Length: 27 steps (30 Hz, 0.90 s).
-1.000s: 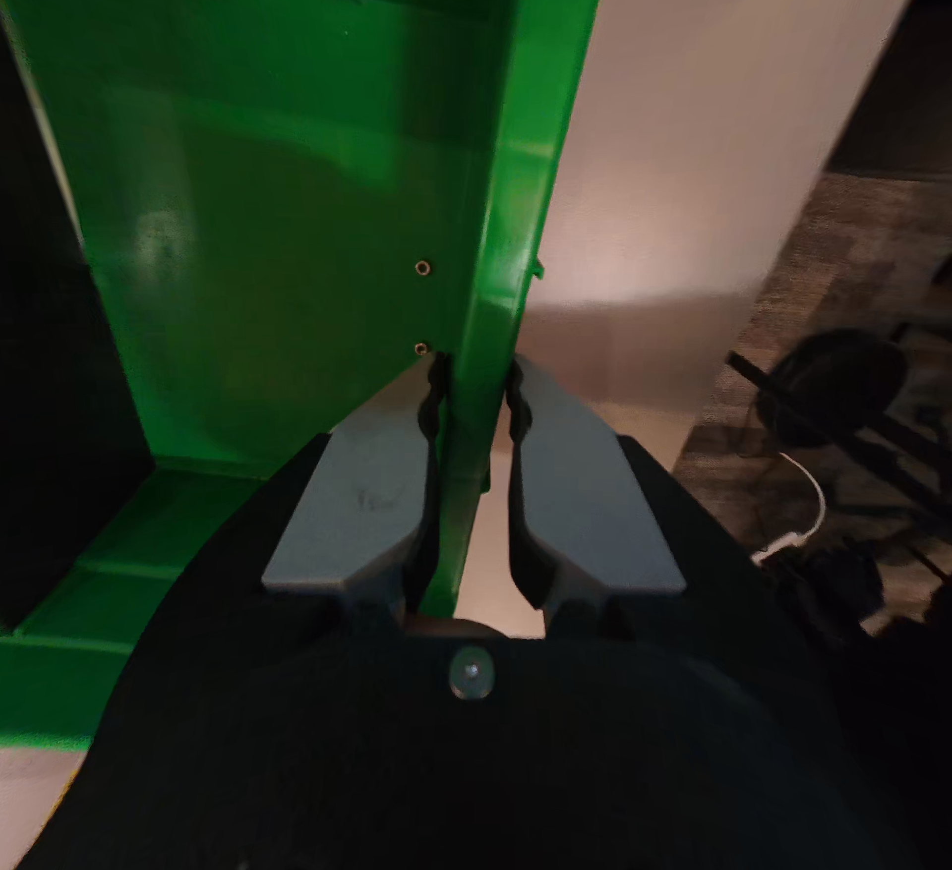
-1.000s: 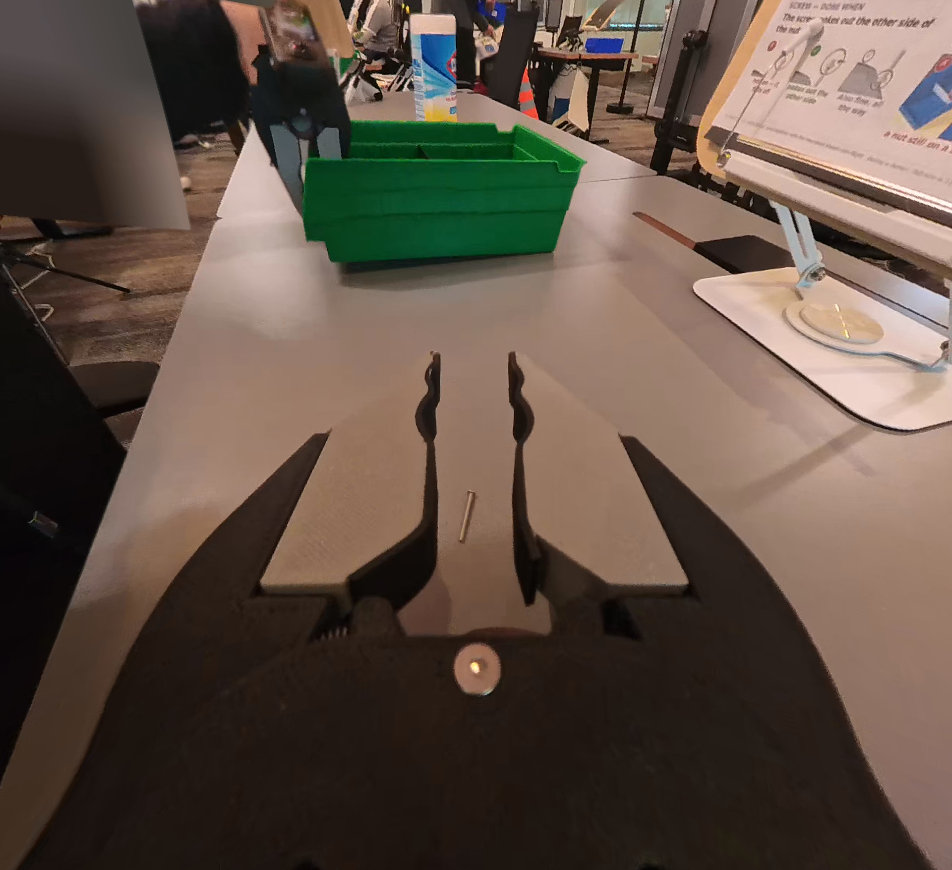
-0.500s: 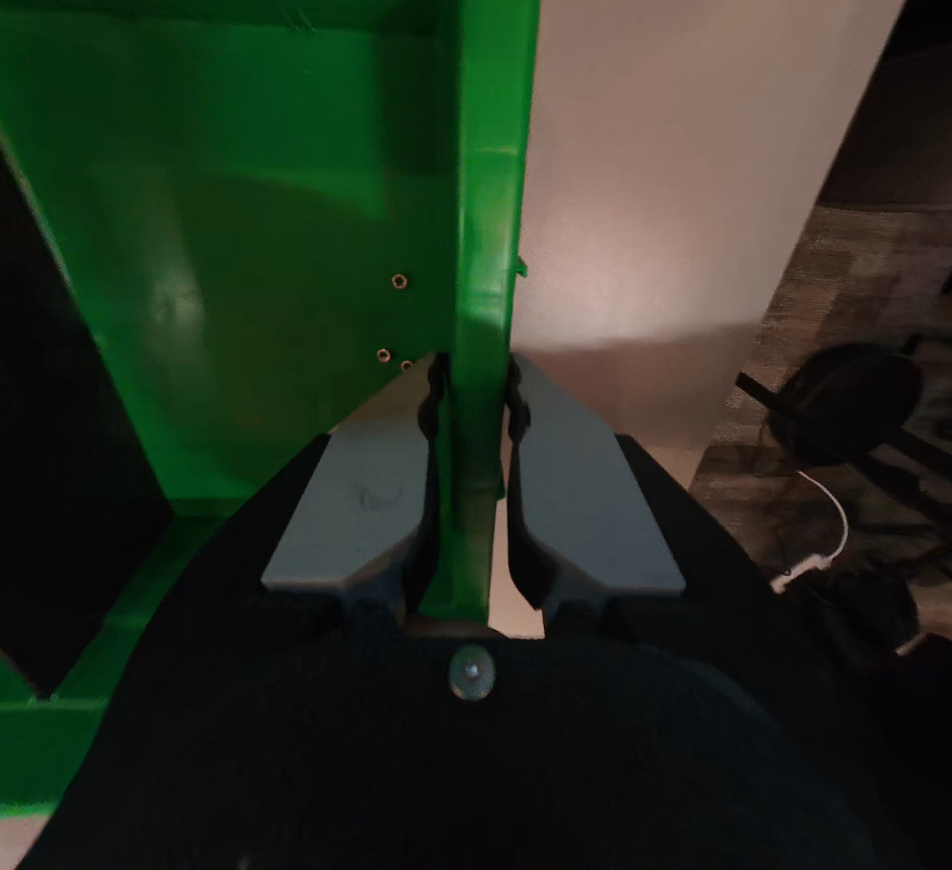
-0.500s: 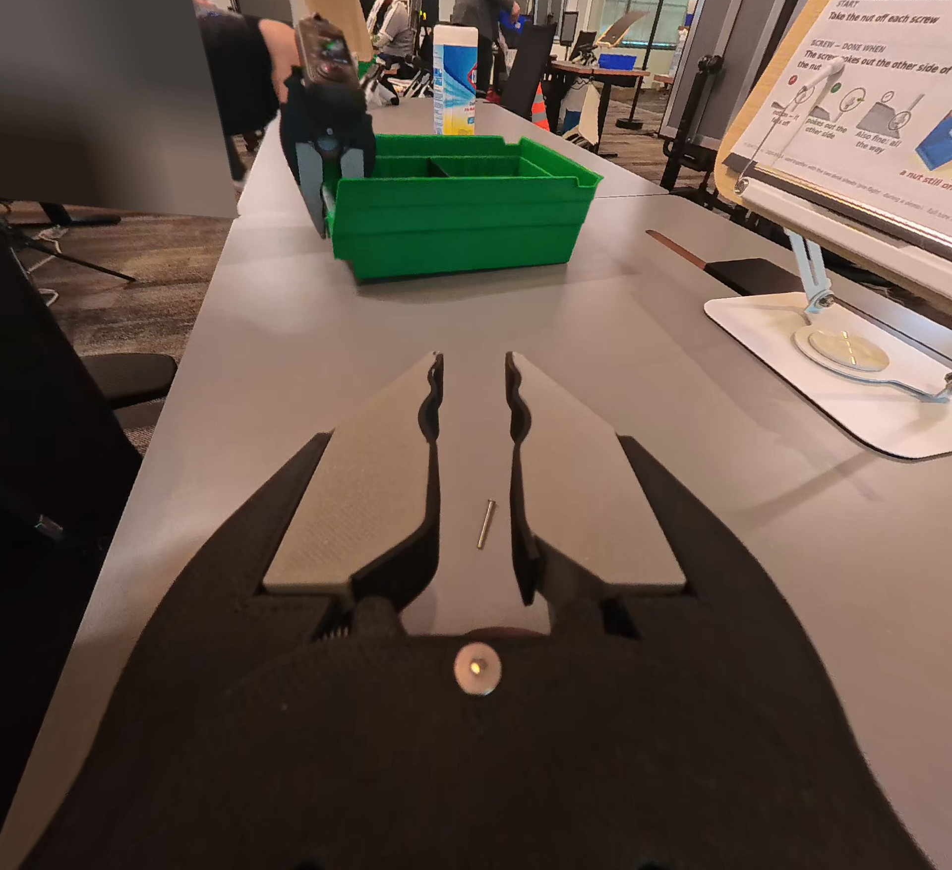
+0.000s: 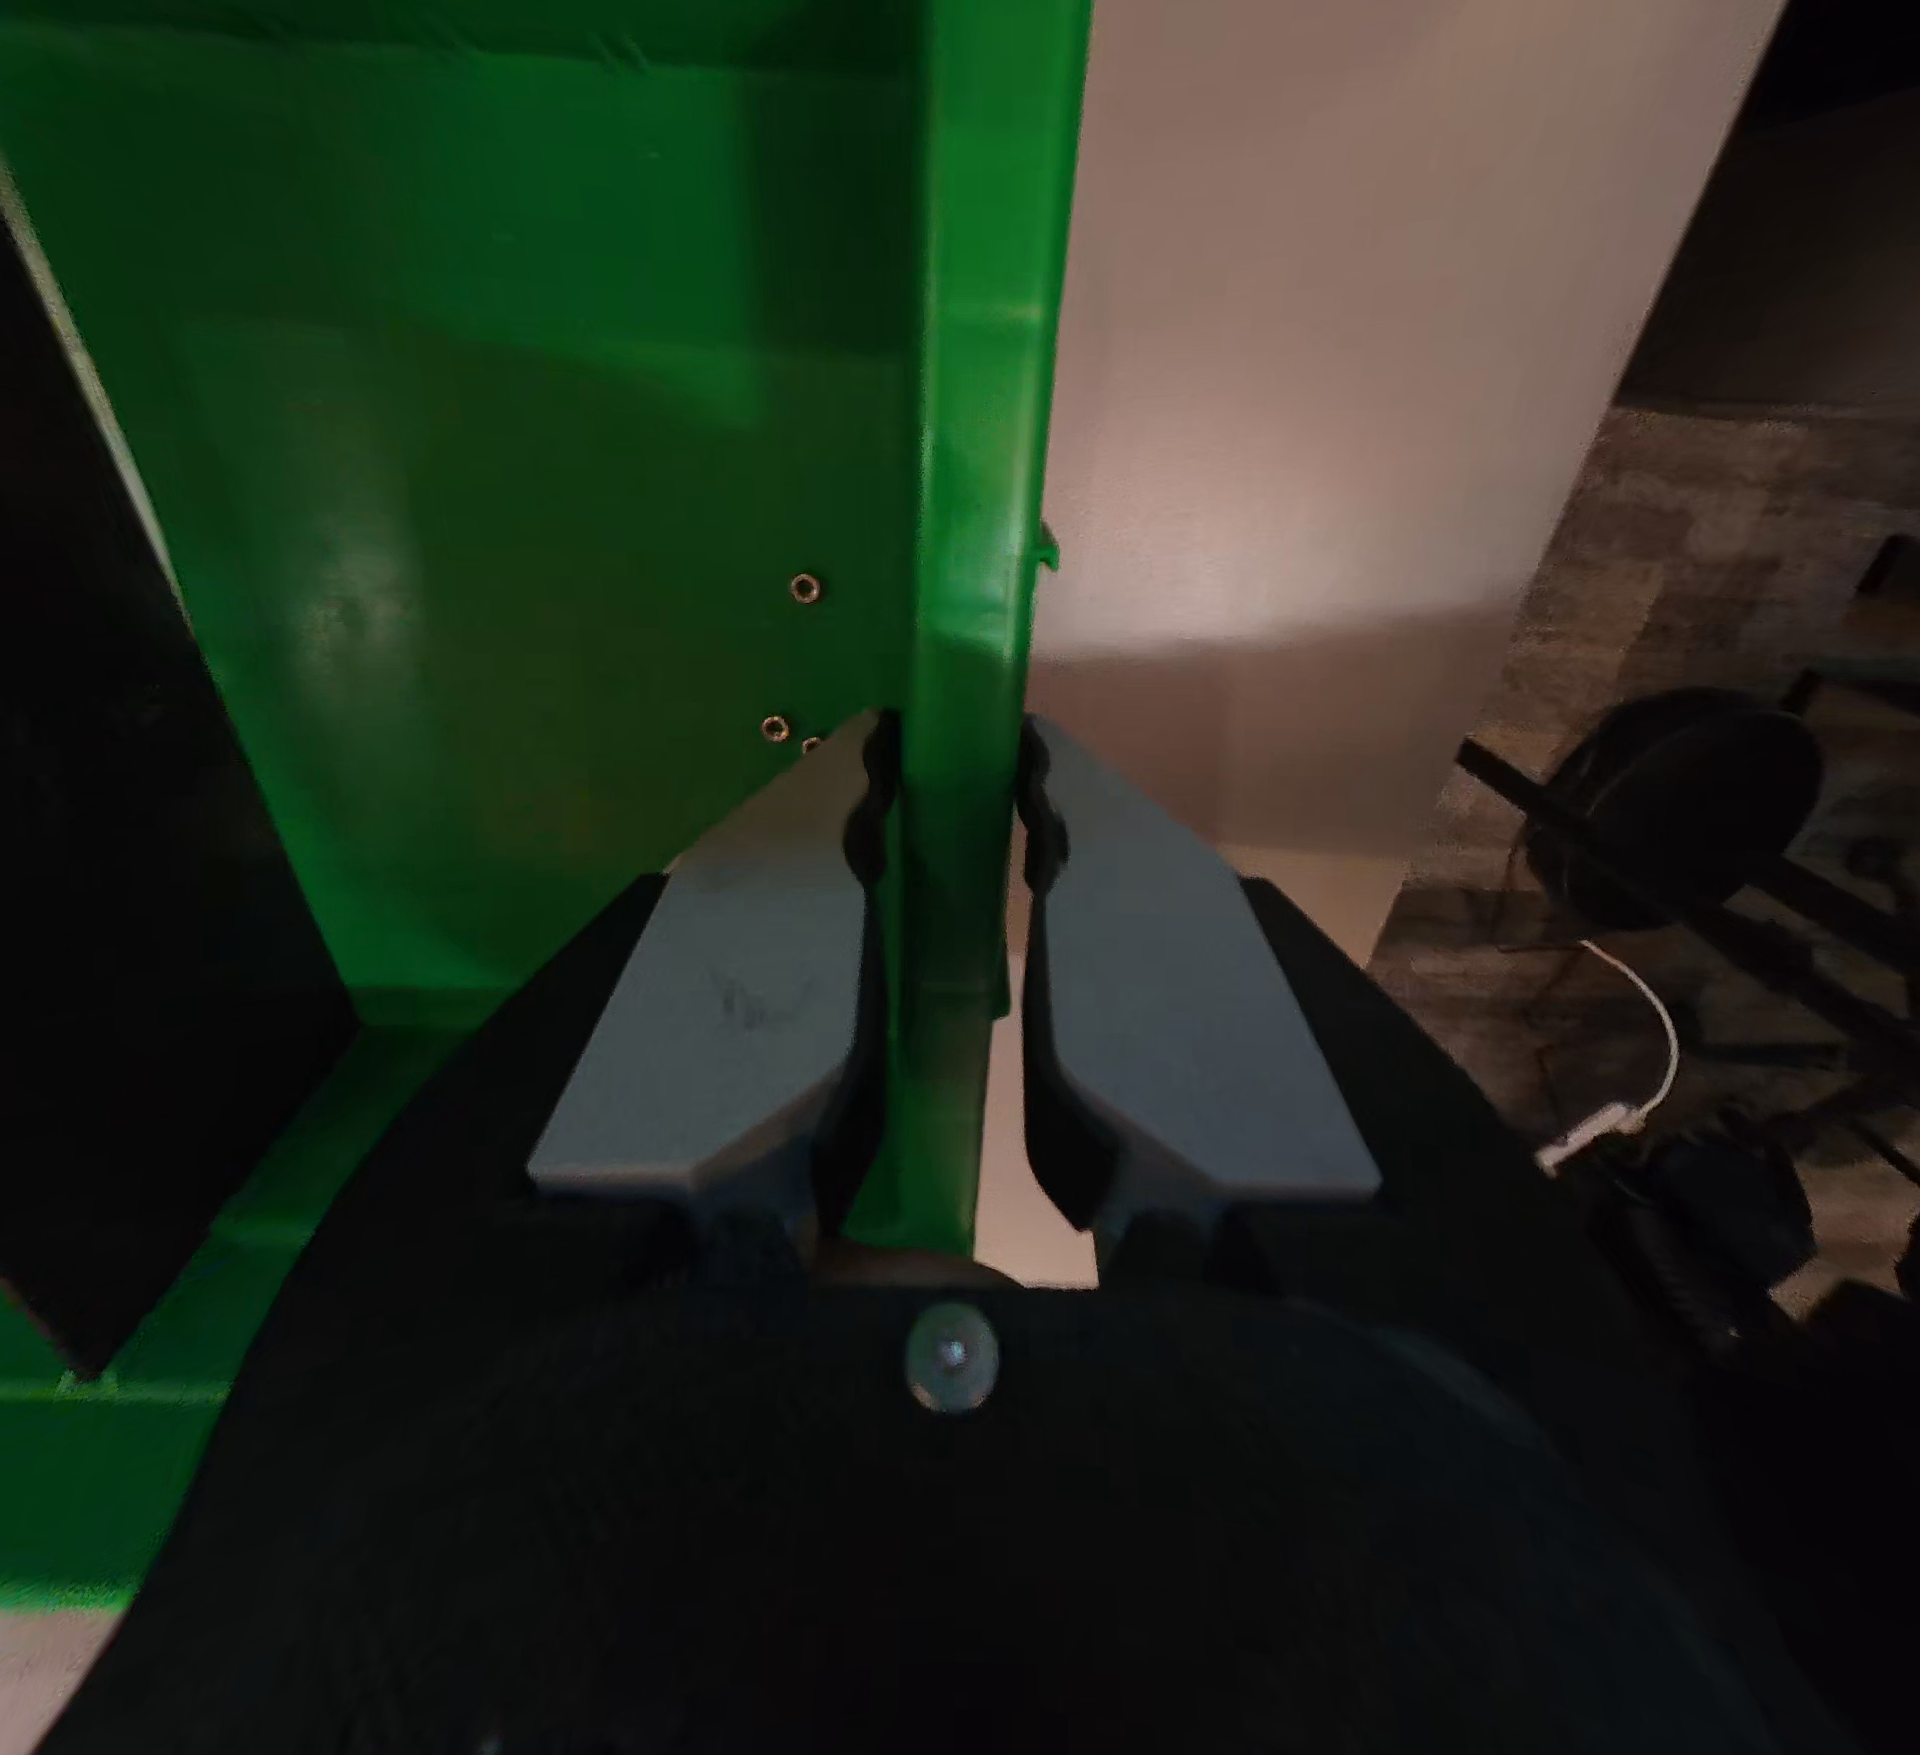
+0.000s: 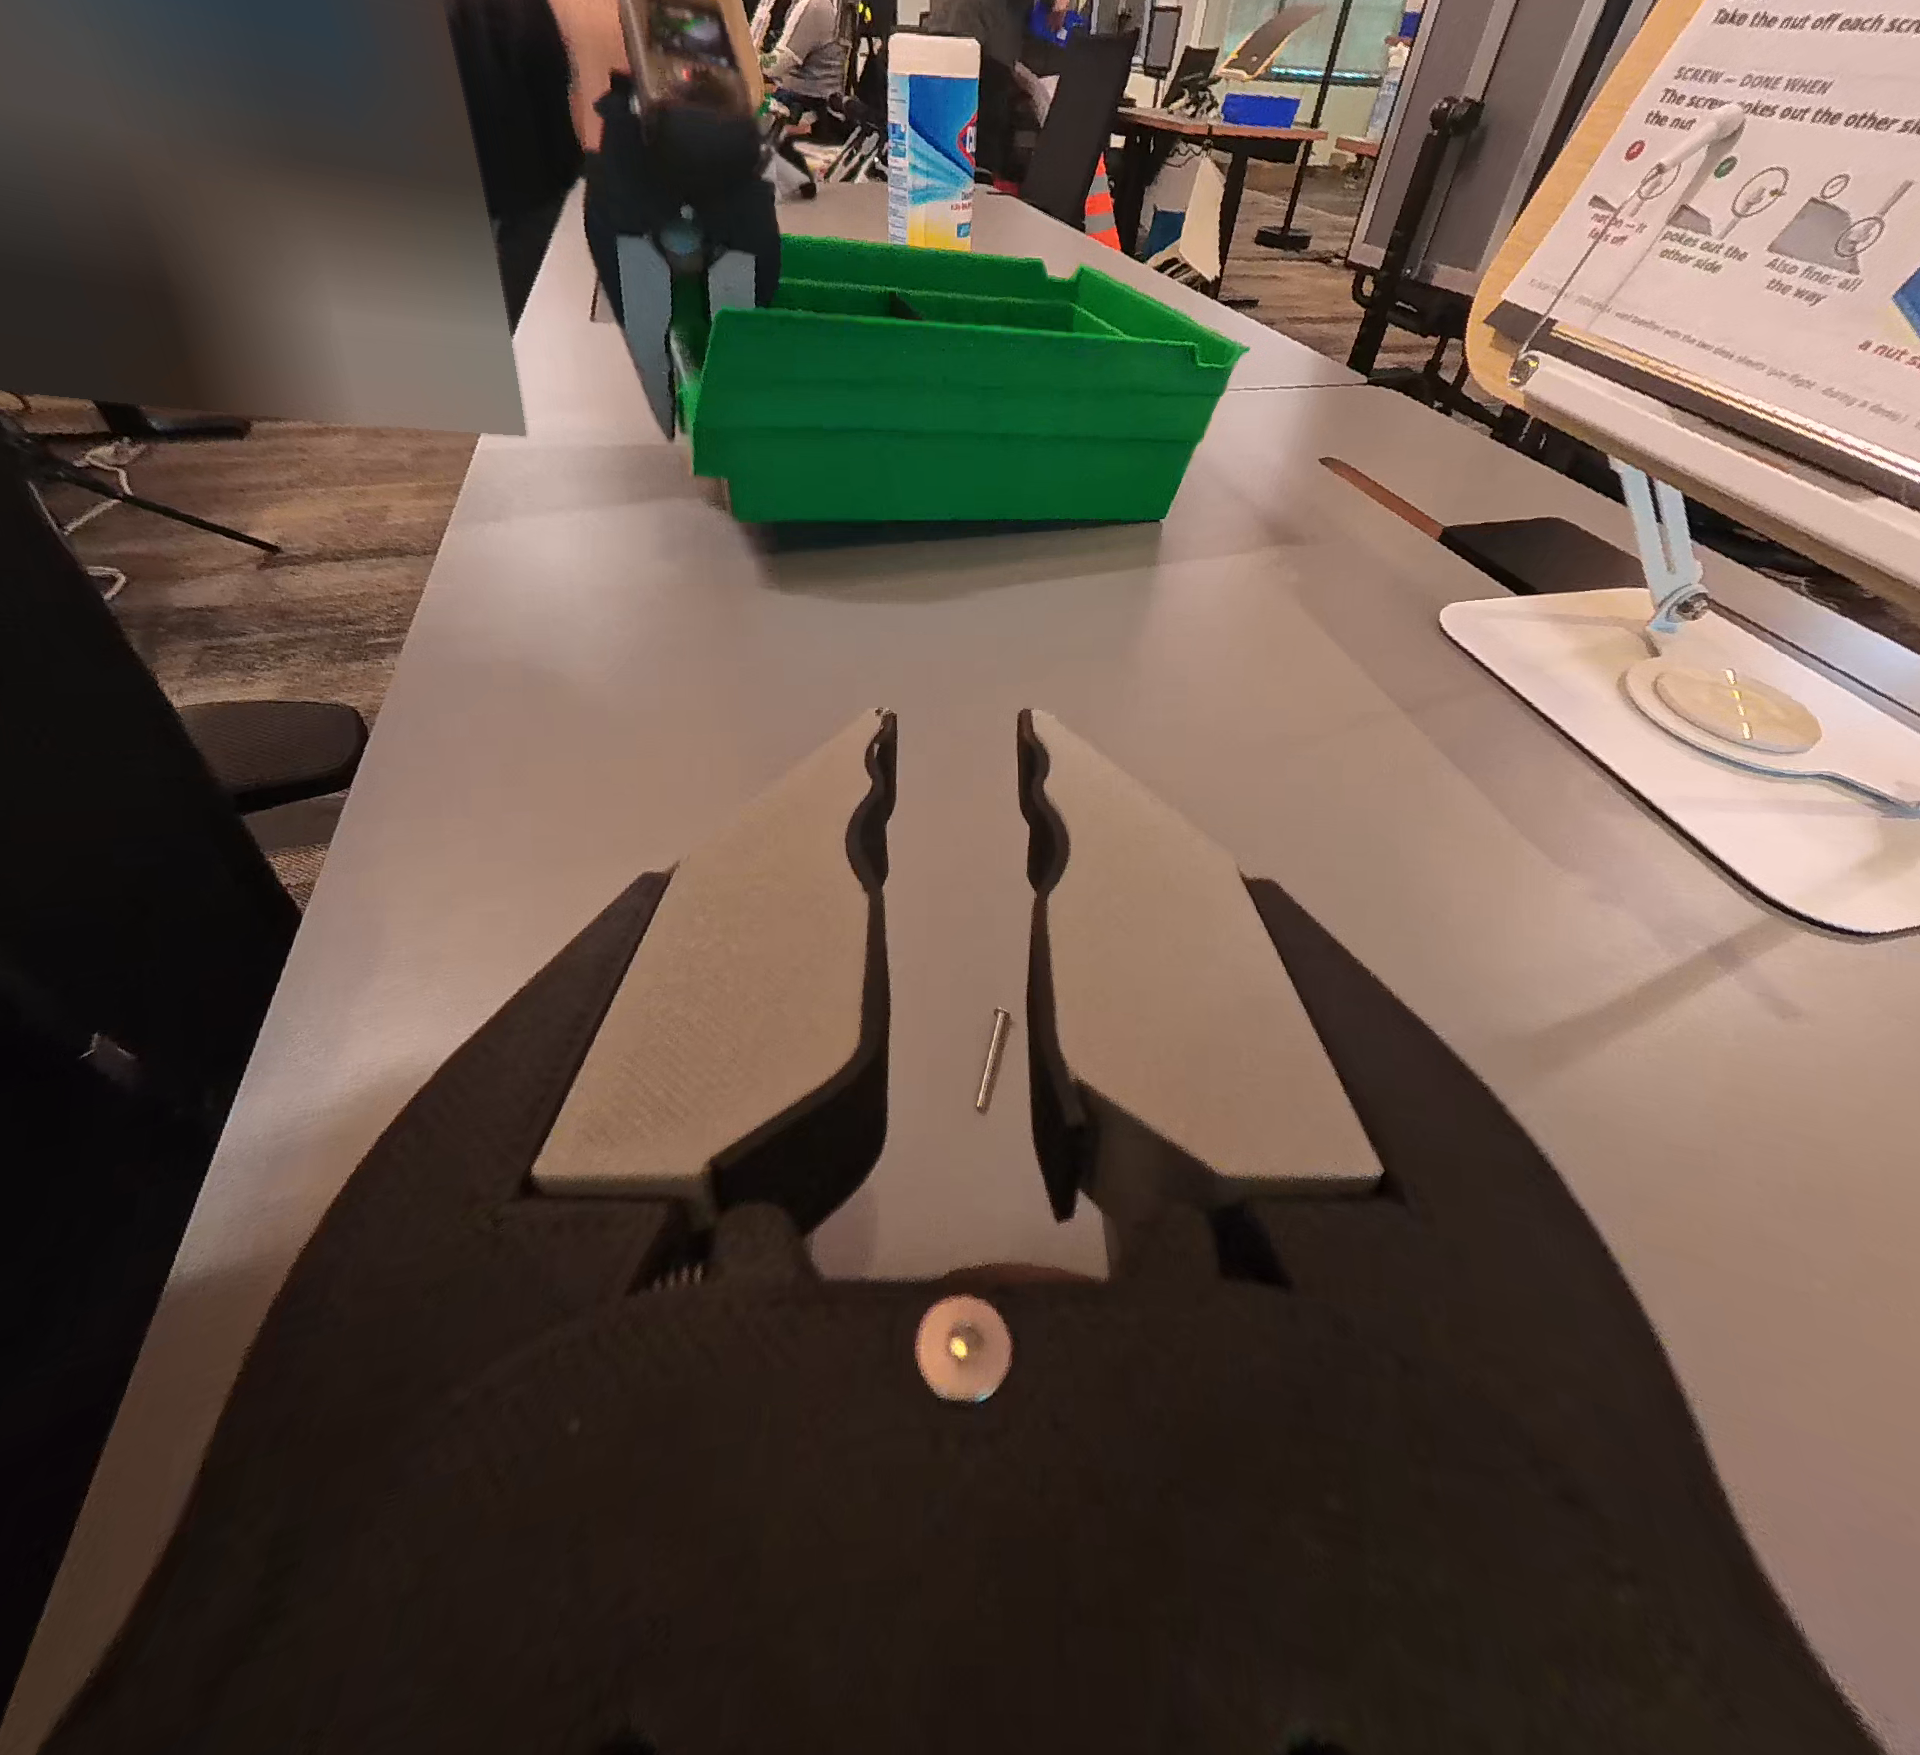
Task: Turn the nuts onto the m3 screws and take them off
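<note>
Grey tabletop (image 6: 1299, 666) carries our green plastic divided bin (image 6: 956, 417) at its far side, one end wall clenched by our left gripper (image 5: 956, 749), with small brass nuts (image 5: 803, 587) on the bin floor beside its fingertips. Our right gripper (image 6: 956, 739) hangs released, jaws apart, over a thin steel screw (image 6: 990, 1059) lying near us on the table.

Left claw (image 5: 956, 749) clamped on green bin wall (image 5: 977, 458), three nuts (image 5: 803, 587) inside
</note>
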Available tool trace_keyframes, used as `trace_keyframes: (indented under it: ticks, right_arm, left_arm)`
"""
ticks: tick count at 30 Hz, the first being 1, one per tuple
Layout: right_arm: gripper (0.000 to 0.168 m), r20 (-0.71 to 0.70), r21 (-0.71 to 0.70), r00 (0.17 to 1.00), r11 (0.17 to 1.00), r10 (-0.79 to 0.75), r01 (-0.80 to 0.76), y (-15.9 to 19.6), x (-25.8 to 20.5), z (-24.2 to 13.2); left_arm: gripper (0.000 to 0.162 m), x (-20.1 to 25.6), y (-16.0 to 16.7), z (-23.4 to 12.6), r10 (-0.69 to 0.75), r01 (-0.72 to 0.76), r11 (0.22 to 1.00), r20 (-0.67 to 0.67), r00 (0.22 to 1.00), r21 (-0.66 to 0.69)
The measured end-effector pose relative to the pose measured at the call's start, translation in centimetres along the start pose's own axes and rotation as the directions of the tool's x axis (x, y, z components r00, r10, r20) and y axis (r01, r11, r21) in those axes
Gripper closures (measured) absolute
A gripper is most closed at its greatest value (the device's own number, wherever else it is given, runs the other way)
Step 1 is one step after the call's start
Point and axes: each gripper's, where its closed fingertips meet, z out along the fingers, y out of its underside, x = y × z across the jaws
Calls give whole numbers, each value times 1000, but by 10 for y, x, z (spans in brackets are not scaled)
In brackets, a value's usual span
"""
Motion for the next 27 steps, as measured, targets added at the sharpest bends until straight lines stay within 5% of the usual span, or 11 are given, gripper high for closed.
trace_keyframes:
  ticks: [6,11,18,27]
  right_arm:
    - [149,-6,4,1000,1000,-25,25,-3,-3,0]
    - [149,-2,2,1000,1000,-13,13,-2,-3,0]
    - [149,0,-10,1000,1000,-9,9,2,-2,1]
    - [148,14,-33,1000,999,23,-22,9,0,5]
  left_arm:
    - [138,0,-2,30,35,-36,999,-16,999,-34]
    - [138,0,2,15,5,-6,1000,-20,1000,-26]
    - [137,3,-14,-23,-55,66,983,-68,996,171]
    - [143,-33,-6,-12,-82,74,986,55,995,147]
